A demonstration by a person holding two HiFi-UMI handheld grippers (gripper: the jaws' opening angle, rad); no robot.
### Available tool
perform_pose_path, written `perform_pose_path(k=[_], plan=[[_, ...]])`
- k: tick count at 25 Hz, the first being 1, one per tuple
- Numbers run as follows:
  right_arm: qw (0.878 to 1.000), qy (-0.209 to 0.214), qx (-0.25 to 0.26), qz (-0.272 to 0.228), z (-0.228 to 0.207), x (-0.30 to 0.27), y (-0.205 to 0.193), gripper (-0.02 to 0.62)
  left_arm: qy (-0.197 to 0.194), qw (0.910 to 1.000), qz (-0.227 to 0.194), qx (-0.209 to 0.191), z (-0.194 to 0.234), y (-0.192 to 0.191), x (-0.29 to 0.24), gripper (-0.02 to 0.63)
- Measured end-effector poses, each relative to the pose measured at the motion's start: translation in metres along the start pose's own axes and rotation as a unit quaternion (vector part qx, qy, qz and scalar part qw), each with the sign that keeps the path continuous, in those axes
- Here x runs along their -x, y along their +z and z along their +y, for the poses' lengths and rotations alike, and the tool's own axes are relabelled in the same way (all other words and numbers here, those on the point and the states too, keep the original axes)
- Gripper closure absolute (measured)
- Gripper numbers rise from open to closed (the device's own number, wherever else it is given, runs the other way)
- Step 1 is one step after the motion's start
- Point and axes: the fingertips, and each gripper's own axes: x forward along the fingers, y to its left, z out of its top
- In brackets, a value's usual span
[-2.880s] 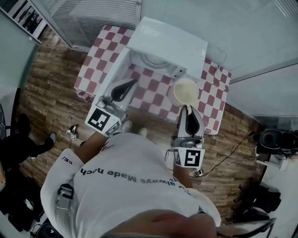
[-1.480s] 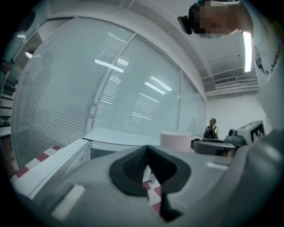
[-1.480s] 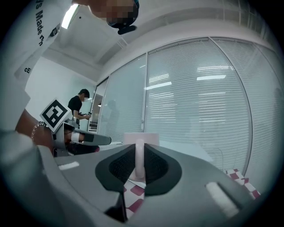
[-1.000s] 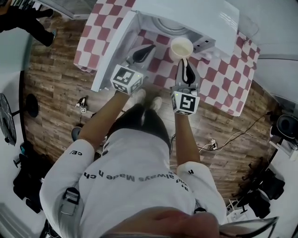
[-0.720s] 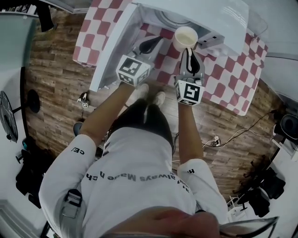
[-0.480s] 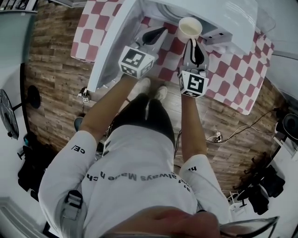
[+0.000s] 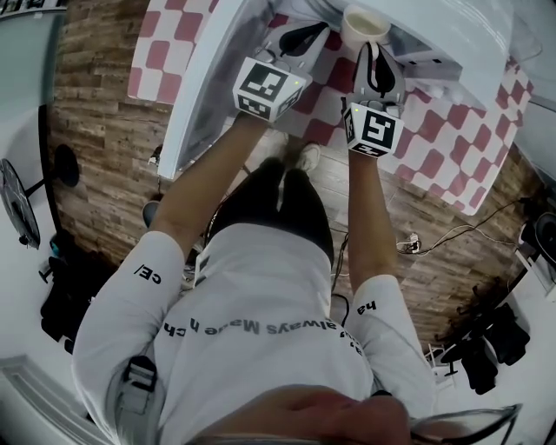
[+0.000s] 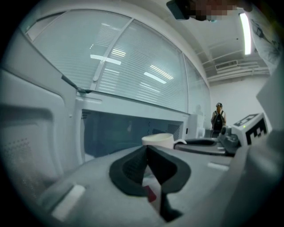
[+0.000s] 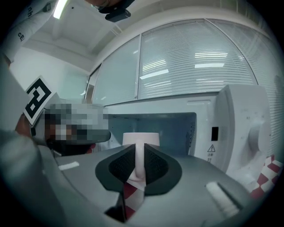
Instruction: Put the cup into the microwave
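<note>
A white cup (image 7: 364,21) hangs by its handle at the mouth of the open white microwave (image 7: 456,39). My right gripper (image 7: 376,50) is shut on that handle. In the right gripper view the cup (image 9: 140,138) stands upright just beyond the jaws (image 9: 140,156), in front of the dark cavity (image 9: 171,128). My left gripper (image 7: 314,33) hovers left of the cup, near the cavity's left side, shut with nothing in it. In the left gripper view its pads (image 8: 146,151) meet, and the cup (image 8: 159,140) shows beyond them.
The microwave door (image 7: 201,83) swings out to the left, close beside my left gripper. Its control panel (image 9: 250,128) is right of the cavity. The microwave stands on a red-and-white checked tablecloth (image 7: 452,152). Wooden floor and cables lie below. A person (image 8: 218,120) stands far off.
Both grippers have moved forward toward the microwave. The right one has carried the cup from above the table up to the cavity's opening; the left one stays shut beside it.
</note>
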Motion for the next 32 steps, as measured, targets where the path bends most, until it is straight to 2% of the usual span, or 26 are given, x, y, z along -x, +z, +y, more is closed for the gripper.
perform_pose_path(k=[7, 14, 32], plan=[[1.0, 0.004, -0.002, 0.001, -0.004, -0.029, -0.008, 0.56, 0.004, 0.9999, 0.009, -0.008, 0.016, -0.009, -0.026, 0.603], [1.0, 0.005, -0.004, 0.003, -0.012, -0.053, -0.013, 0.56, 0.017, 0.9998, 0.009, 0.0, 0.028, -0.012, -0.049, 0.603], [1.0, 0.008, -0.007, -0.006, -0.029, -0.082, -0.022, 0.558, 0.028, 0.9994, 0.021, 0.002, 0.048, -0.025, -0.074, 0.603]])
